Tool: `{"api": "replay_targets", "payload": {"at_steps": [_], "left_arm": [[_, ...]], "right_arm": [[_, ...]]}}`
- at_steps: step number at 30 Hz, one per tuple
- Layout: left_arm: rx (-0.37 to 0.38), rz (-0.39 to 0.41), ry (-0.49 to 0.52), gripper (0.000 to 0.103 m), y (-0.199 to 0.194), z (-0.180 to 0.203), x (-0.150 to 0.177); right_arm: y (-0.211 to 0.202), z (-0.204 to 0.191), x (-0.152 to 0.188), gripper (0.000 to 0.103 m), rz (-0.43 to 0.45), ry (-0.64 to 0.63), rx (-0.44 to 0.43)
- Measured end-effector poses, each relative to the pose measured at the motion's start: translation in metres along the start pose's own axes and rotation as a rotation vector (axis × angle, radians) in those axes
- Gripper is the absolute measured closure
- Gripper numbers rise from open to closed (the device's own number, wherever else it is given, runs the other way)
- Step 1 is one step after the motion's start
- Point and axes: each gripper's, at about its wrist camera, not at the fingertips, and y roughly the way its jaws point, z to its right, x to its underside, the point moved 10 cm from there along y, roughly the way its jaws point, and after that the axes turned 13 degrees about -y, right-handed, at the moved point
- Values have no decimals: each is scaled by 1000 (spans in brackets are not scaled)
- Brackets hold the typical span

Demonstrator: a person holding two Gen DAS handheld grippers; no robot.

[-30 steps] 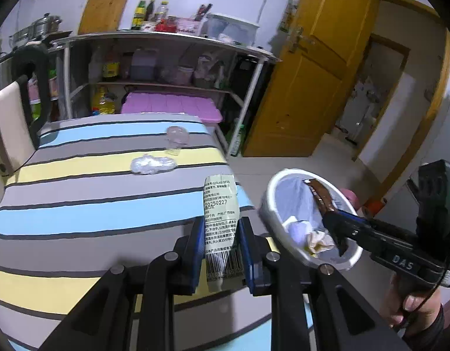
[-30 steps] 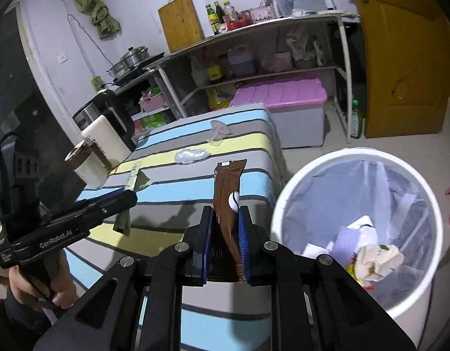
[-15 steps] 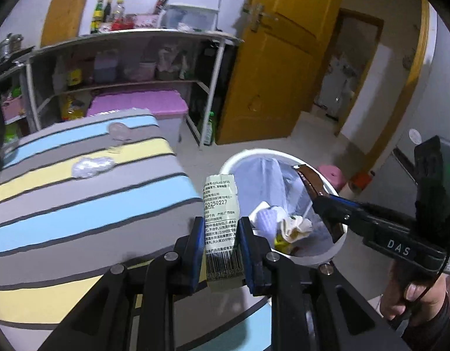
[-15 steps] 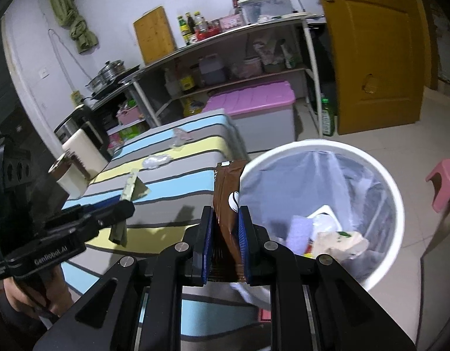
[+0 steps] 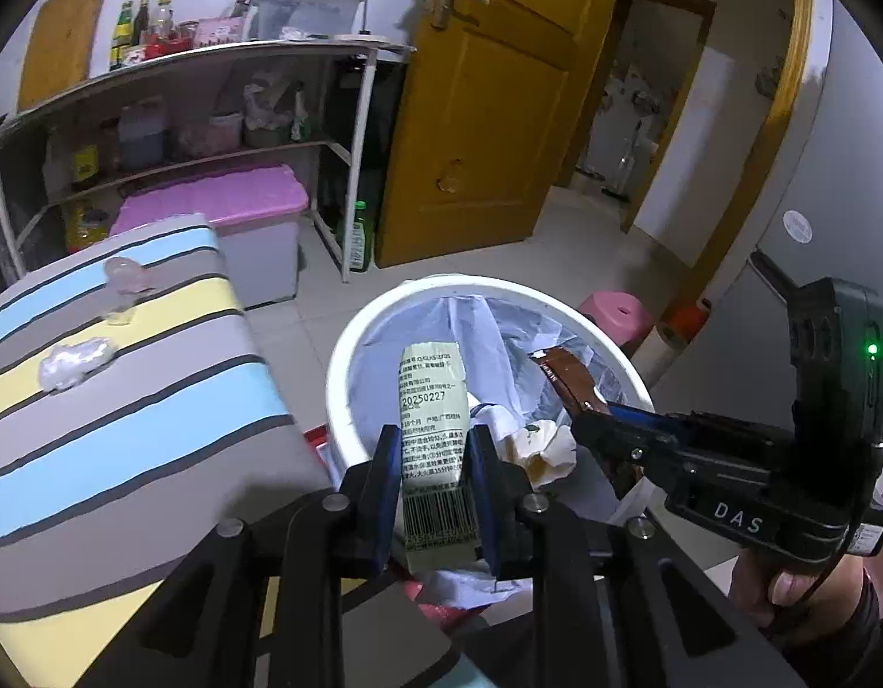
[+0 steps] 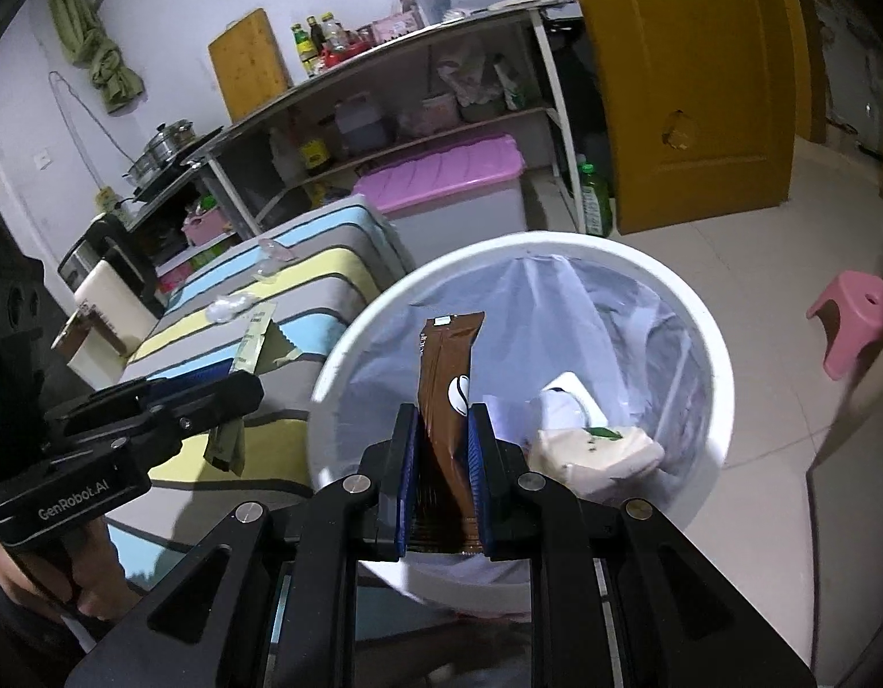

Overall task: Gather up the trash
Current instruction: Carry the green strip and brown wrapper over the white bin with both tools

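Observation:
My left gripper [image 5: 436, 467] is shut on a pale green packet [image 5: 433, 401] printed with text and a barcode, held over the near rim of the white trash bin [image 5: 350, 355]. My right gripper [image 6: 441, 458] is shut on a brown coffee sachet [image 6: 448, 384], upright above the same bin [image 6: 711, 344], which holds a plastic liner and crumpled paper waste [image 6: 596, 447]. In the left wrist view the right gripper [image 5: 585, 418] reaches in from the right with the brown sachet [image 5: 567, 375]. In the right wrist view the green packet [image 6: 252, 344] shows in the left gripper [image 6: 235, 381].
A striped-cloth table [image 5: 126, 401] sits left of the bin, with a crumpled clear wrapper [image 5: 74, 364] and a clear plastic piece [image 5: 123, 281] on it. Behind stand a shelf rack [image 5: 350, 132], a pink-lidded storage box [image 5: 223, 200], a yellow door [image 5: 487, 114] and a pink stool [image 6: 854, 321].
Both grippers have swung from over the striped table to over the trash bin, still holding the green packet and the brown sachet. The bin now fills the middle of both views.

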Motion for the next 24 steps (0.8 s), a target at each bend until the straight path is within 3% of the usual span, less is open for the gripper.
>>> {"api": "replay_targets", "payload": {"at_steps": [14, 24], "left_arm": [[22, -59, 11, 76, 37, 15, -3], [29, -70, -7, 73, 43, 15, -3]], "right_arm": [[9, 23, 9, 85, -28, 29, 16], [10, 28, 11, 84, -30, 37, 32]]}}
